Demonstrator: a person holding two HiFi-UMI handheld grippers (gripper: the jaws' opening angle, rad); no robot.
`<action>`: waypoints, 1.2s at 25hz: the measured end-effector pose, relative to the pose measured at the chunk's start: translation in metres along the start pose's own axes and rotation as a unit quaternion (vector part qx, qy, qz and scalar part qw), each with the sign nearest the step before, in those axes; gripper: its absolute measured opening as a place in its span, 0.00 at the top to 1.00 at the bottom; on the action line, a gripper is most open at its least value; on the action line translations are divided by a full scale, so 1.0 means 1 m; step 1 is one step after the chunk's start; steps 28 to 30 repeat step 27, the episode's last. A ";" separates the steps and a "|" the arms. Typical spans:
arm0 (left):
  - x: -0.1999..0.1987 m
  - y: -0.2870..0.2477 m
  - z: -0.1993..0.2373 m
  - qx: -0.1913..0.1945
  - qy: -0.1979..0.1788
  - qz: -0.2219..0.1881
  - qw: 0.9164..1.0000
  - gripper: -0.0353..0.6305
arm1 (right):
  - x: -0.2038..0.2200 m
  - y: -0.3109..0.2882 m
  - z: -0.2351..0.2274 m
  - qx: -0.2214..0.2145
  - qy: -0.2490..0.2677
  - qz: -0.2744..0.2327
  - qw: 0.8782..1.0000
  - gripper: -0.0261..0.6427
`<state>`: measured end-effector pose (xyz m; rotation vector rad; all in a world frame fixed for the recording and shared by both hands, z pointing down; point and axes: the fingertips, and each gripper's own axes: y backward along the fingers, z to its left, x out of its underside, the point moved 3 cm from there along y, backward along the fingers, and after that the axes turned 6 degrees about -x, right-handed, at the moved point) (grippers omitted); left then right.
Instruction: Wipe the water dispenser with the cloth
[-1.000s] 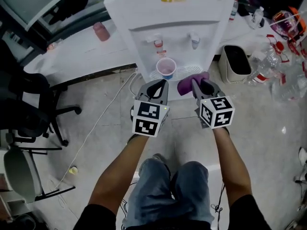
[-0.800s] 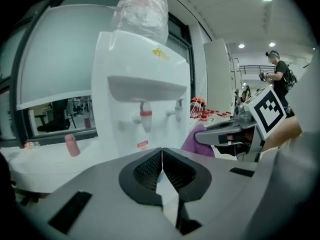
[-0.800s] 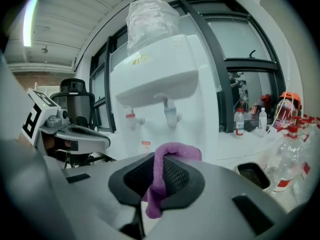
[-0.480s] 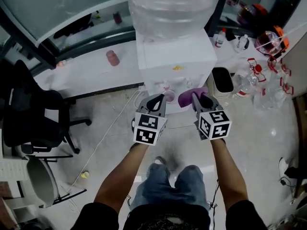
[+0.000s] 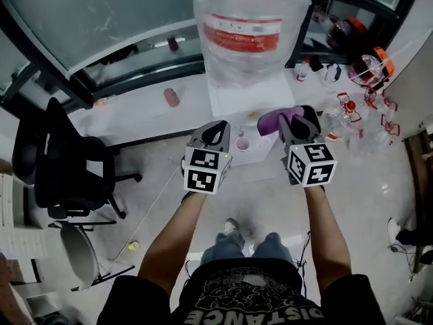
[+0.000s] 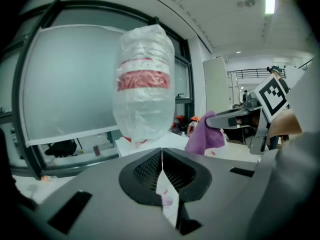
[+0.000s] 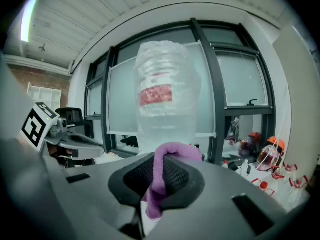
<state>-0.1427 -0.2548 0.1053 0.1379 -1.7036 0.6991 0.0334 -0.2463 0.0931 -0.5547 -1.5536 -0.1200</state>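
Water dispenser (image 5: 245,92) wiping: not begun, judging from how things lie. Straight ahead of the person, white body capped by a big clear bottle (image 5: 249,29) with a red band, with a pink cup (image 5: 242,143) on the drip tray at the dispenser's front. No wiped patch to be made out, though hard to judge on a white casing from so steep an angle. Whole job left, then: bring the cloth onto the casing and rub over top, front and sides.

Cloth (image 5: 272,122): purple, pinched in the right gripper (image 7: 159,173), draped over the jaw tips and hanging down between the ribbed pads. Held at the dispenser's front right, about level with its top edge. Seemingly just short of the casing rather than pressed on it, but too foreshortened in the head view to be sure.

Left gripper (image 6: 161,159): pressed together, pads meeting along a thin line, nothing between them. Held at the dispenser's front left, near it but apart from it.

Both forearms stretched forward and raised, roughly parallel, marker cubes turned up toward the head camera, one gripper on each side of the dispenser's front. Pointed at the bottle, centred in both gripper views.
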 end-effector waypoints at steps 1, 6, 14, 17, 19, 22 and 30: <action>-0.009 0.007 0.004 -0.002 0.000 -0.005 1.000 0.91 | -0.012 0.005 0.005 0.001 0.005 -0.004 1.000 0.91; -0.036 0.037 0.018 -0.008 -0.006 -0.030 1.000 0.91 | -0.050 0.024 0.027 0.007 0.033 -0.027 0.999 0.91; -0.037 0.054 0.028 -0.010 -0.008 -0.040 0.999 0.91 | -0.065 0.038 0.035 0.020 0.045 -0.042 0.998 0.91; -0.037 0.055 0.030 -0.009 -0.001 -0.040 0.999 0.91 | -0.064 0.039 0.035 0.025 0.042 -0.043 0.998 0.91; -0.037 0.055 0.030 -0.006 0.001 -0.042 0.999 0.91 | -0.064 0.039 0.037 0.026 0.040 -0.045 0.998 0.91; -0.038 0.056 0.030 -0.002 0.005 -0.044 0.999 0.91 | -0.064 0.040 0.037 0.028 0.039 -0.045 0.998 0.91; -0.037 0.055 0.030 0.002 0.007 -0.042 0.999 0.91 | -0.066 0.039 0.036 0.033 0.039 -0.044 0.998 0.91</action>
